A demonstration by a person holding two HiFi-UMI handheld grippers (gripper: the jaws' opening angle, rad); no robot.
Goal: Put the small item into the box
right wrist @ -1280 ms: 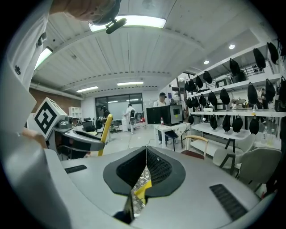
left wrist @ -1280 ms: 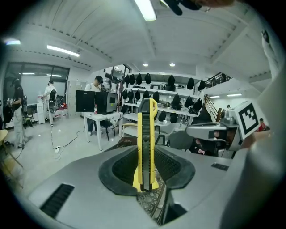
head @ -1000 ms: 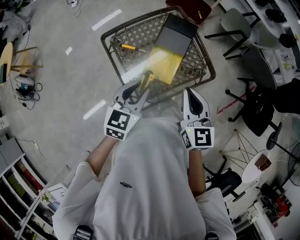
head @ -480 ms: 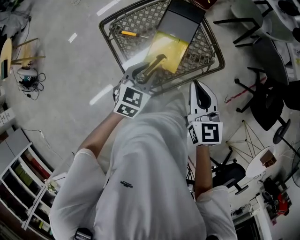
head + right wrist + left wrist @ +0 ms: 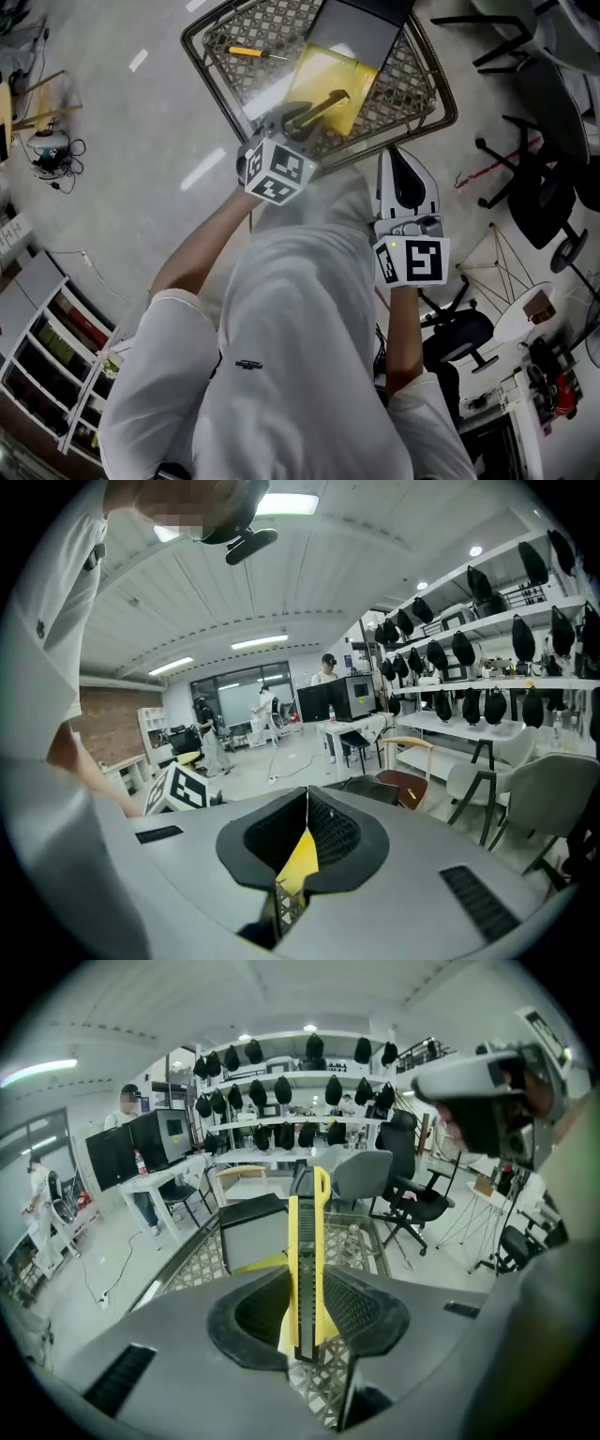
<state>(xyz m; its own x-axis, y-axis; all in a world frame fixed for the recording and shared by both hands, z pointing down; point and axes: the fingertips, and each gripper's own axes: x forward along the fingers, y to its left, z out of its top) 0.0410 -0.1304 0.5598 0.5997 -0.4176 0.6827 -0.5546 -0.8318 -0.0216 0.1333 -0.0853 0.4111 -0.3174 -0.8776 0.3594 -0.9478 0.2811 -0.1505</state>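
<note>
My left gripper (image 5: pixel 298 118) is shut on a yellow utility knife (image 5: pixel 319 106) with a black slider. It holds the knife over the near edge of the open yellow box (image 5: pixel 328 70), whose dark grey lid (image 5: pixel 364 21) stands open at the far side. In the left gripper view the knife (image 5: pixel 307 1251) stands upright between the jaws, and the box (image 5: pixel 251 1237) lies beyond it on the mesh table (image 5: pixel 366 1241). My right gripper (image 5: pixel 397 157) hangs shut with nothing in it at the table's near edge. A strip of the yellow box (image 5: pixel 300 862) shows below its shut jaws.
A yellow-handled tool (image 5: pixel 249 52) lies on the wire mesh table (image 5: pixel 217 75), left of the box. Office chairs (image 5: pixel 534 141) crowd the right side. Shelving (image 5: pixel 37 347) stands at the lower left and cables (image 5: pixel 49 155) lie on the floor at the left.
My left gripper has carried the knife forward, from the table's near edge to over the yellow box. The right gripper has stayed shut near the table edge.
</note>
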